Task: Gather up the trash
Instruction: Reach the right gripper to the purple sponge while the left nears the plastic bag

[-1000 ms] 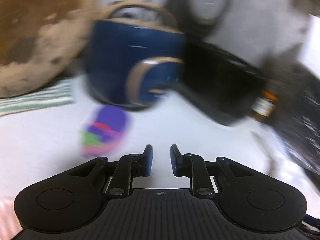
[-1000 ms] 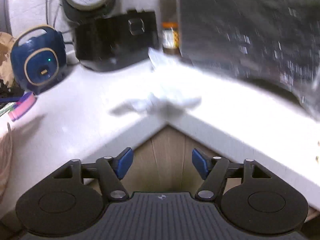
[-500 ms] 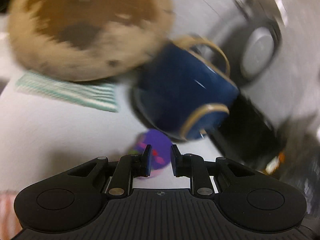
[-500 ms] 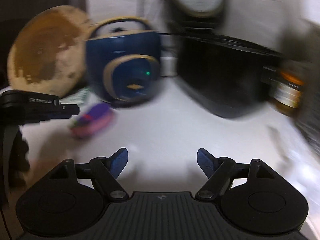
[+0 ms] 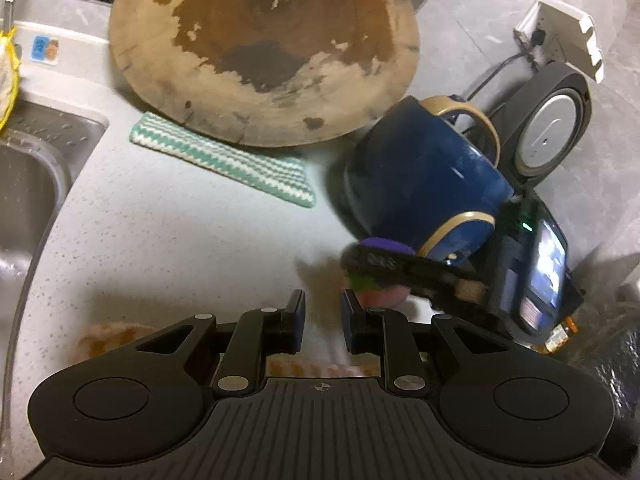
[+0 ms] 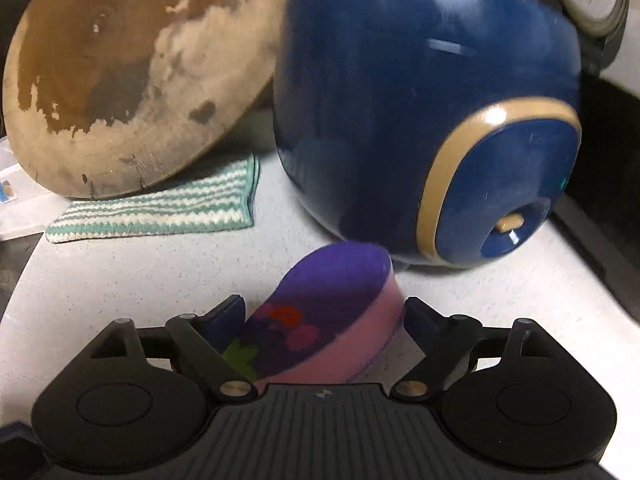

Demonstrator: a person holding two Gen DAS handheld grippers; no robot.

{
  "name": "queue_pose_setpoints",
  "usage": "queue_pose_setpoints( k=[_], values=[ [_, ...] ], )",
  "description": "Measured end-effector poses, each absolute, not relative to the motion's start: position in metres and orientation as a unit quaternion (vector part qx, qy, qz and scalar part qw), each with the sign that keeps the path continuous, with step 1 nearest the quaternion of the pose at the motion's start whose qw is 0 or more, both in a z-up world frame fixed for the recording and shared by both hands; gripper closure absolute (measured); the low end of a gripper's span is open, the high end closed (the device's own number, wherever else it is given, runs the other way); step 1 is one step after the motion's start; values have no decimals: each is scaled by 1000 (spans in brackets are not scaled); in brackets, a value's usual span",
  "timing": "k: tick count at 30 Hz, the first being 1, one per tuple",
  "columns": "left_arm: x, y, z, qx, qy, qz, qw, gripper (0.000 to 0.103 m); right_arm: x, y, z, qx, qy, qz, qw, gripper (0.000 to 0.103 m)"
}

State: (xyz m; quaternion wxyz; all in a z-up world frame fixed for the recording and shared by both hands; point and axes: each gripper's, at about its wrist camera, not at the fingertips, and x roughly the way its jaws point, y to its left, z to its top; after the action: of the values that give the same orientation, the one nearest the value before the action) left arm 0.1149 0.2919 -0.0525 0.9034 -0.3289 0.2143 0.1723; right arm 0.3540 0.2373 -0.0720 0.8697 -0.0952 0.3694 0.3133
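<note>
A pink cup with a purple printed lid (image 6: 328, 312) lies tilted on the white counter in front of the blue appliance. My right gripper (image 6: 324, 320) is open, its fingers on either side of the cup. The left wrist view shows the cup (image 5: 378, 294) partly hidden behind the right gripper's dark body (image 5: 404, 268). My left gripper (image 5: 322, 312) hovers above the counter, jaws nearly together with a narrow gap and nothing between them.
A round blue appliance with tan trim (image 5: 424, 184) (image 6: 432, 120) stands just behind the cup. A big wooden board (image 5: 264, 48) leans on a green striped cloth (image 5: 224, 164). A sink (image 5: 28, 200) is at left. Black appliances (image 5: 540, 272) stand at right.
My right gripper swung left and moved in close, so the cup now sits between its open fingers. My left gripper rose and pulled back over the counter.
</note>
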Motion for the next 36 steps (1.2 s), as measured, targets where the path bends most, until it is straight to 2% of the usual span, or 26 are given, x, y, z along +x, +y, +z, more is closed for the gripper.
queue_pose_setpoints(
  k=[1, 4, 12, 17, 19, 20, 24, 28, 29, 31, 35, 36],
  values=[
    [118, 291, -52, -330, 212, 168, 905, 81, 353, 228, -69, -84, 376, 319, 866, 28],
    [134, 279, -50, -329, 210, 146, 909, 81, 337, 182, -53, -52, 371, 336, 864, 32],
    [206, 168, -47, -293, 268, -9, 918, 81, 299, 12, 0, -36, 285, 239, 927, 34],
    [248, 66, -49, -250, 316, -153, 902, 81, 284, -125, -2, -38, 253, 51, 965, 35],
    [263, 29, -50, -222, 328, -189, 899, 81, 281, -170, -9, -46, 258, -15, 965, 68],
    [270, 14, -50, -212, 331, -200, 897, 81, 283, -189, -14, -41, 270, -42, 961, 69],
    [292, -34, -52, -171, 347, -227, 894, 81, 290, -253, -41, 3, 305, -95, 948, 69],
    [301, -51, -57, -161, 361, -216, 893, 81, 297, -287, -64, 31, 329, -84, 940, 67],
    [305, -51, -59, -159, 366, -207, 893, 81, 297, -290, -67, 35, 330, -82, 940, 66],
    [306, -45, -64, -161, 374, -188, 894, 81, 297, -296, -71, 44, 334, -73, 939, 53],
    [301, -12, -66, -180, 376, -156, 896, 81, 279, -291, -73, 51, 323, -61, 943, 49],
    [297, -4, -66, -185, 374, -147, 897, 81, 272, -287, -71, 51, 311, -59, 947, 43]
  ],
)
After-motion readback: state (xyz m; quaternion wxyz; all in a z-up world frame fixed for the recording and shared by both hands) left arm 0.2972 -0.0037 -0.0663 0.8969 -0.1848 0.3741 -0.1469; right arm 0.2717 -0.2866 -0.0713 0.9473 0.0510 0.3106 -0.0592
